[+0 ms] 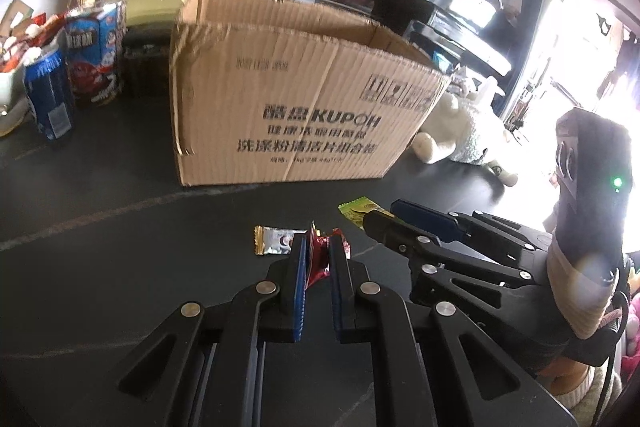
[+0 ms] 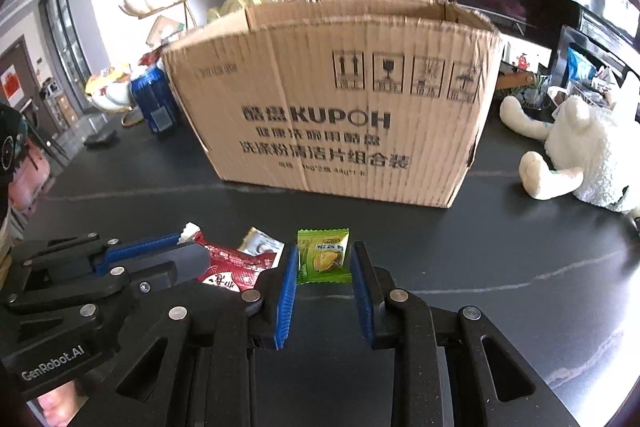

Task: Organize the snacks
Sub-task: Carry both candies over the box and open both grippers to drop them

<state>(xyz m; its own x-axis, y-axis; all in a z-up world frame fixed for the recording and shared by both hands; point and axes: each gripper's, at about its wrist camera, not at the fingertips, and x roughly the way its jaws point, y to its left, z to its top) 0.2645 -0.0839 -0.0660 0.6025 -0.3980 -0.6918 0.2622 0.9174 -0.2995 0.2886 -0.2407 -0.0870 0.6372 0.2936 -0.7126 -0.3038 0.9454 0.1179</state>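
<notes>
L fingers [image 1: 298, 259] nipped on red wrapper [image 1: 320, 259], R fingers [image 2: 360, 267] clamping green candy [image 2: 323, 261].

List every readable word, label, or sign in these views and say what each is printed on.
"KUPOH": front of the cardboard box.
"GenRobot.AI": body of the left gripper, seen from the right wrist.
Four handling pictograms: box, upper right; captions too blurred.
Chinese lines on the box, green snack packet, red snack packet and blue cartons: not readable.
</notes>
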